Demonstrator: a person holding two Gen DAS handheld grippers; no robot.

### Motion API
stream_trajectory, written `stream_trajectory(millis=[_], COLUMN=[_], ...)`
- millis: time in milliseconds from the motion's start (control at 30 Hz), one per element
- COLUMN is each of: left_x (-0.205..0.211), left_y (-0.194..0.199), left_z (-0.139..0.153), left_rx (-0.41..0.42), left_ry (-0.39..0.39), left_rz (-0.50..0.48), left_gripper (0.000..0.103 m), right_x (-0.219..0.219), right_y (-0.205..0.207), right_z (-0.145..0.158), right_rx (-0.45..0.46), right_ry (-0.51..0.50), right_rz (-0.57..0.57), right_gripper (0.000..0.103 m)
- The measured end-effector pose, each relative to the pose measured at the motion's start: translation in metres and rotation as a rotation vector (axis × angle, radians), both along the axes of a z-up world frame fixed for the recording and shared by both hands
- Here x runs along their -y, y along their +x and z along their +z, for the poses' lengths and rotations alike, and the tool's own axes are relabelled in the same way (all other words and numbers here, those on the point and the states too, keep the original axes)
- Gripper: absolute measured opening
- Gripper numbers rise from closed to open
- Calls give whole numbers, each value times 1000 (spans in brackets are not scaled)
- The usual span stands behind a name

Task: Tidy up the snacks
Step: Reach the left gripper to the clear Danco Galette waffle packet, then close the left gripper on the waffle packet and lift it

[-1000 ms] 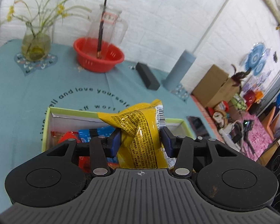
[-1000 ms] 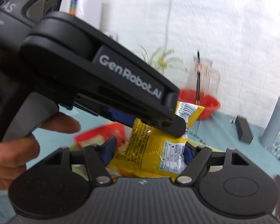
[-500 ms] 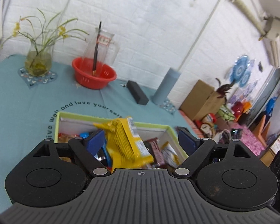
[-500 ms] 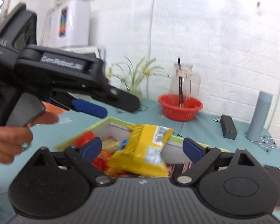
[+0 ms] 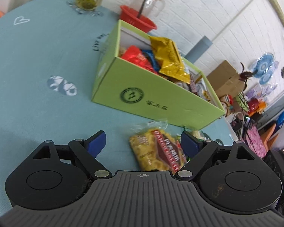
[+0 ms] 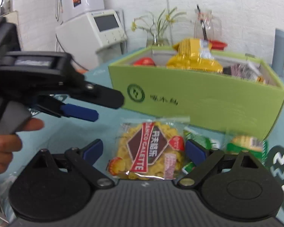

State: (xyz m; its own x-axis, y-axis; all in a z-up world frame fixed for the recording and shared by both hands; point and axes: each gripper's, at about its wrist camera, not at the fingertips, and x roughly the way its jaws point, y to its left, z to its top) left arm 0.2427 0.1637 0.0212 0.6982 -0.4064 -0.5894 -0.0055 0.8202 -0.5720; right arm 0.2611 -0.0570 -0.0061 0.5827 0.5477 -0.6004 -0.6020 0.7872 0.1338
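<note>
Both claws gape empty now: left claw (image 5: 143,141) easing slightly narrower, right claw (image 6: 143,151) spread wide over a galette pack (image 6: 149,151) lying on the surface (image 5: 37,56) before the green box (image 5: 157,98). A second ago both pinched the yellow bag (image 5: 170,58), which now sits in the box.

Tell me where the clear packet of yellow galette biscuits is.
The clear packet of yellow galette biscuits lies flat on the teal tablecloth, just in front of the green cardboard box, left of green-wrapped snacks.
</note>
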Motion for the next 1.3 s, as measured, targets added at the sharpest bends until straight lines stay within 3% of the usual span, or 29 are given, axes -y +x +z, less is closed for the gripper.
stream_trajectory(millis=[167, 267, 400, 633, 900, 1100, 1300], left_x=[-4, -2, 10, 27, 29, 31, 29], left_y=[-8, -9, -5, -4, -3, -3, -2], left_z=[-4, -8, -16, -19, -20, -20, -19], left_rx=[-5, -17, -42, -42, -43, -45, -52], left_ry=[22, 16, 37, 89, 91, 91, 63], left_rz=[13, 0, -18, -36, -34, -37, -34], left_gripper=[76, 76, 77, 77, 79, 79, 80], right_x=[-16, -20, -20, -23, -17, -14, 3], right_y=[-17, -17, -8, -12, -14, -18, -25], right_z=[8, 9, -2, -4, -3, -3, 3], right_rx=[10, 48, -25, 6, 11, -14, 3], right_ry=[11, -37, -13, -63, -55, -20, -2], right_rz=[68, 32, 34, 38, 4, 44, -24], right_gripper=[93, 93, 93, 93, 93, 93, 93])
